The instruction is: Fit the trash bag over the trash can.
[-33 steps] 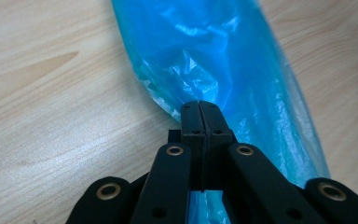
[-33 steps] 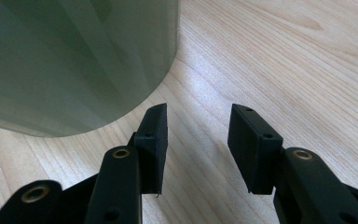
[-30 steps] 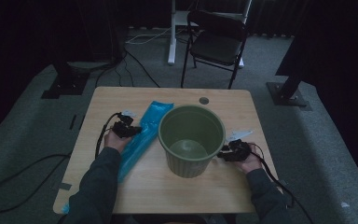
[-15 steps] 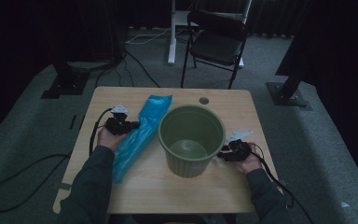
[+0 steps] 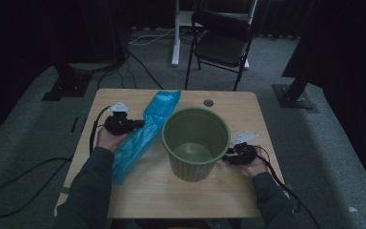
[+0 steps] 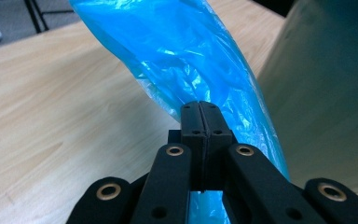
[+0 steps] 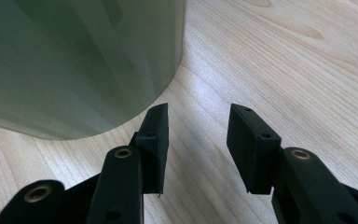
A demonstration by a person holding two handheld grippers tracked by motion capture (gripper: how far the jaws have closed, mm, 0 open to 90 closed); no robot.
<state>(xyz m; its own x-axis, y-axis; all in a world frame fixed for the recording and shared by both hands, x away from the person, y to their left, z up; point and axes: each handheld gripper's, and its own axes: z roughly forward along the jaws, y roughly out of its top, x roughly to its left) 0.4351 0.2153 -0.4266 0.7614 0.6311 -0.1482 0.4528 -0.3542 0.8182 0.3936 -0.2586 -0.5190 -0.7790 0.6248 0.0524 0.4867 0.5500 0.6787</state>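
With the left tool (image 6: 200, 112) clenched on the blue bag (image 5: 143, 133) lying beside the bin (image 5: 196, 143) (right tool (image 7: 196, 135) released on the tabletop (image 5: 228, 191)), lift slowly so the thin plastic doesn't tear.

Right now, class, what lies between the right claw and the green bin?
Bare wooden table. In the right gripper view the right claw stands open with nothing between its jaws, and the green bin sits just beyond its tips, apart from them.

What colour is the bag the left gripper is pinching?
Bright translucent blue; the bag shows best in the left gripper view, pinched by the left gripper.
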